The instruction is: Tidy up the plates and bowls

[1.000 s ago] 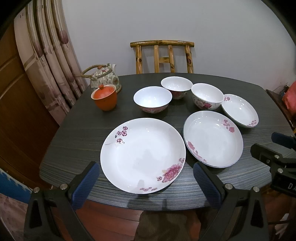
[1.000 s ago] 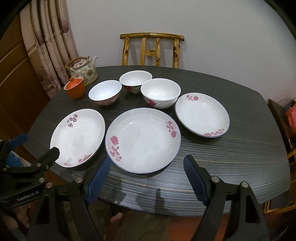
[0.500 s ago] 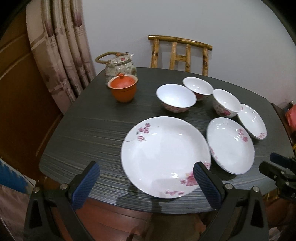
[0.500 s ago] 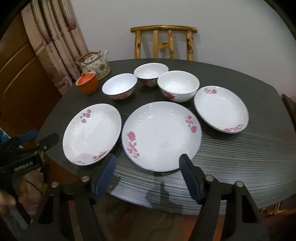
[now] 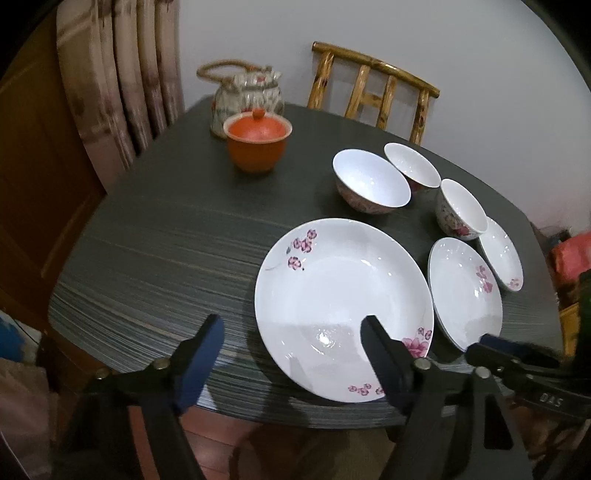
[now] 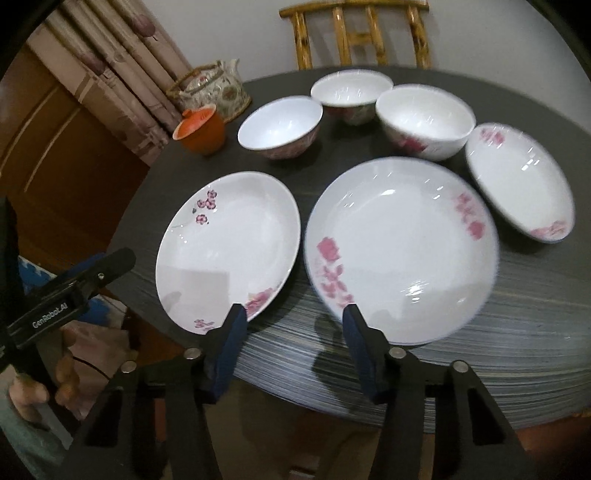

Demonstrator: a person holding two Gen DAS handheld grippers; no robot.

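Three white floral plates lie in a row on the dark table [image 5: 166, 251]: the left plate [image 5: 343, 306] [image 6: 229, 243], the middle plate [image 5: 463, 291] [image 6: 402, 247] and the right plate [image 5: 502, 258] [image 6: 521, 181]. Behind them stand three white bowls: left [image 5: 371, 184] [image 6: 279, 123], back [image 5: 412, 166] [image 6: 351, 92] and right [image 5: 461, 208] [image 6: 424, 118]. My left gripper [image 5: 291, 339] is open and empty over the left plate's near left rim. My right gripper [image 6: 293, 326] is open and empty at the table's front edge, between the left and middle plates.
An orange lidded cup [image 5: 257, 142] [image 6: 199, 129] and a patterned teapot [image 5: 245, 92] [image 6: 212, 88] stand at the back left. A bamboo chair [image 5: 373, 92] [image 6: 360, 33] is behind the table. Curtains [image 5: 122, 74] hang on the left.
Both grippers have moved forward and closer to the table. The left wrist view swung left, so its plate now sits under the right finger. The right gripper's jaws have narrowed a little.
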